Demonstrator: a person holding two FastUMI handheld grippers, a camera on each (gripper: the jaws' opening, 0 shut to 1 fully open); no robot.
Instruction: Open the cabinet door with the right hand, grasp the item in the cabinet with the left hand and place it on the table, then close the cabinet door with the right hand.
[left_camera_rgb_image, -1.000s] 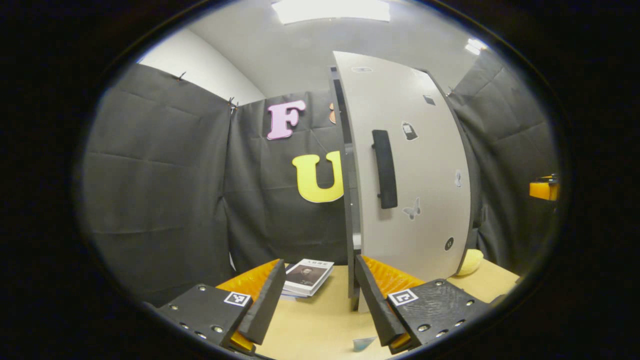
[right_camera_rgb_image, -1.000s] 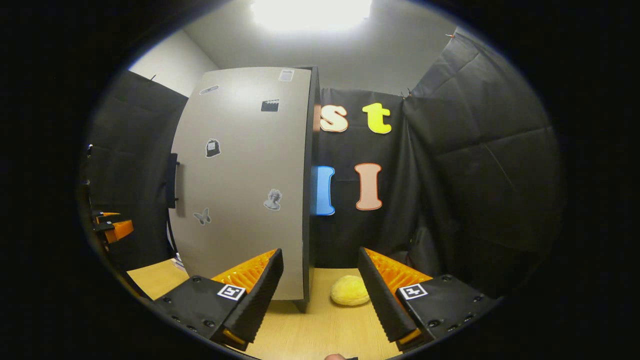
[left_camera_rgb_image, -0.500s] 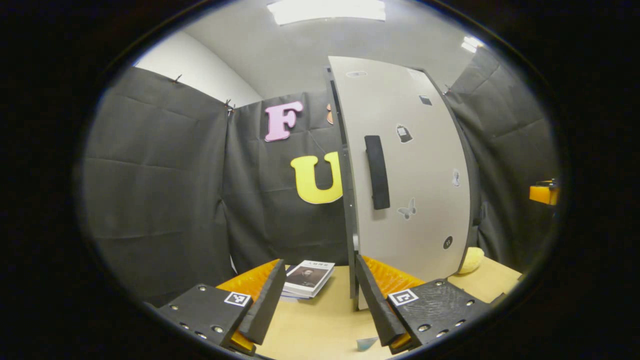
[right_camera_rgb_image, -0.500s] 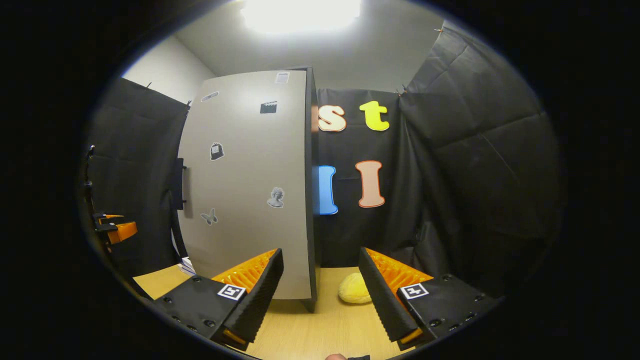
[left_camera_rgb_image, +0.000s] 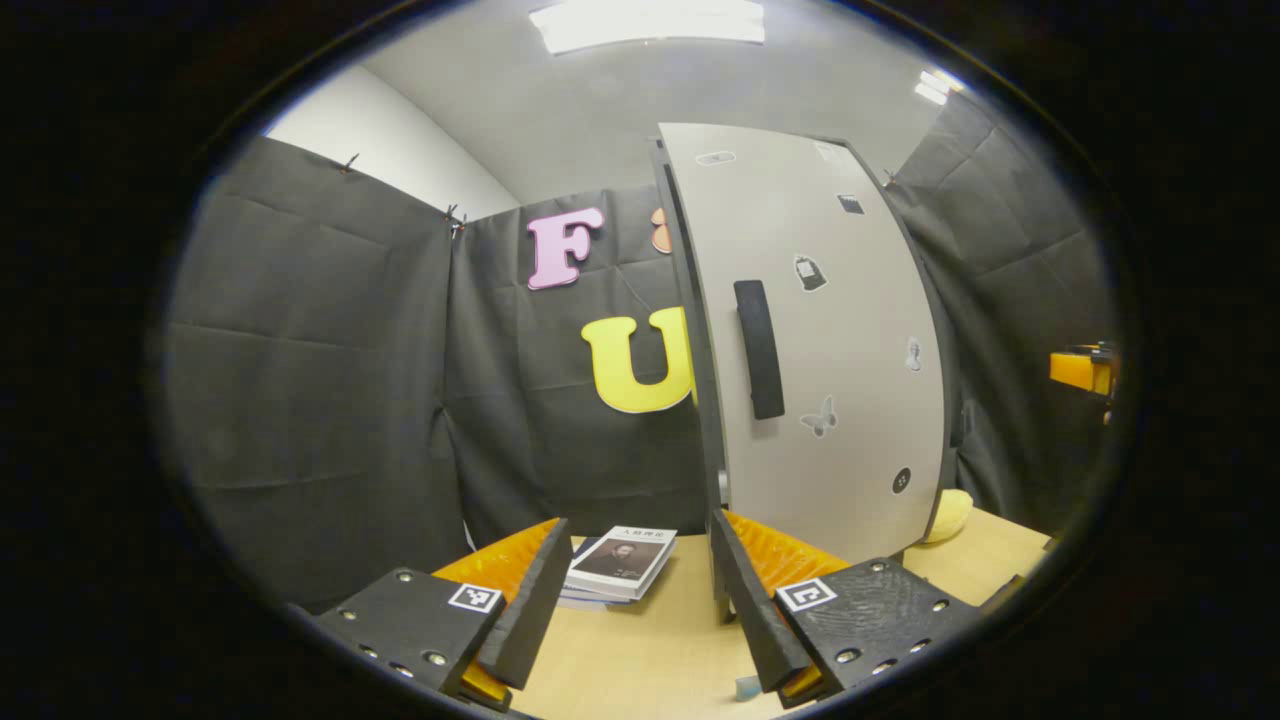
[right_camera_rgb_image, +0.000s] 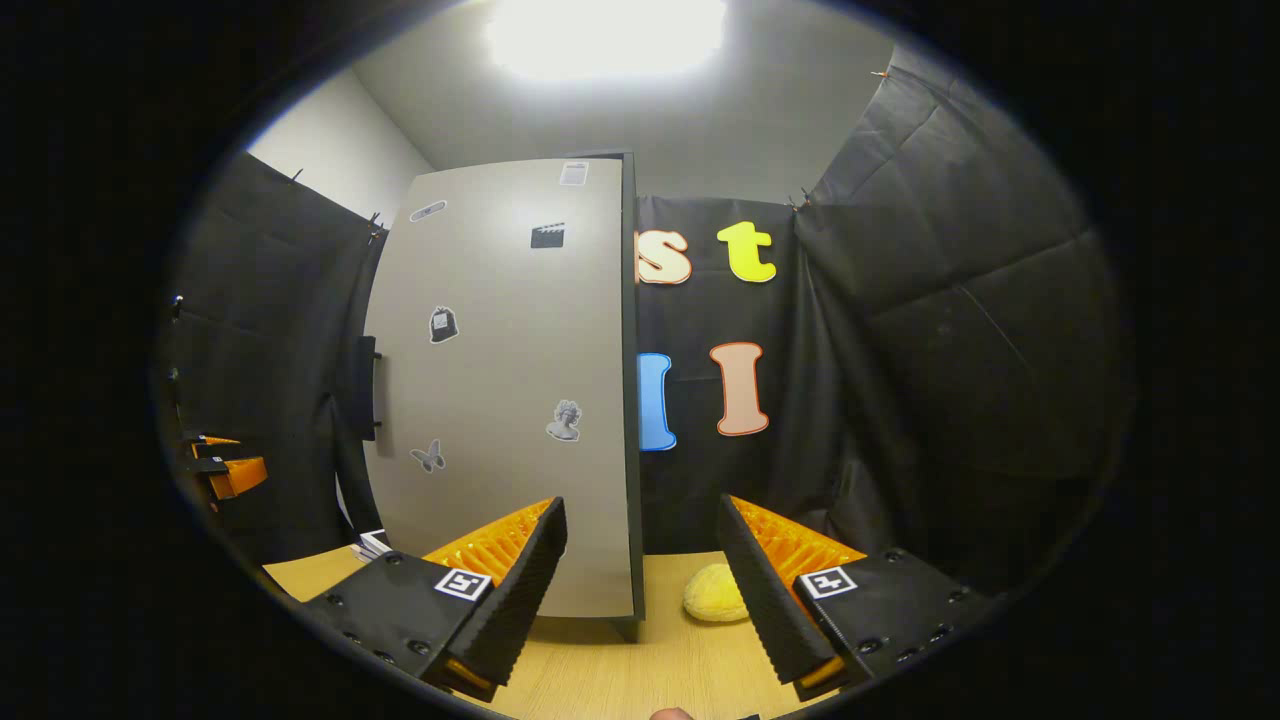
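Cabinet door (right_camera_rgb_image: 510, 380) ahead of both hand-held grippers, left (left_camera_rgb_image: 630, 600) and right (right_camera_rgb_image: 640, 590), jaws wide apart, empty

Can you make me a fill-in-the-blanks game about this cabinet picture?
1. The cabinet door has a butterfly sticker below its black ____.
2. The stack of books lies on the wooden ____.
3. Both the left gripper and the right gripper have their fingers ____, holding nothing.
4. The soft yellow item sits on the table to the ____ of the cabinet in the right gripper view.

Missing words: handle; table; open; right
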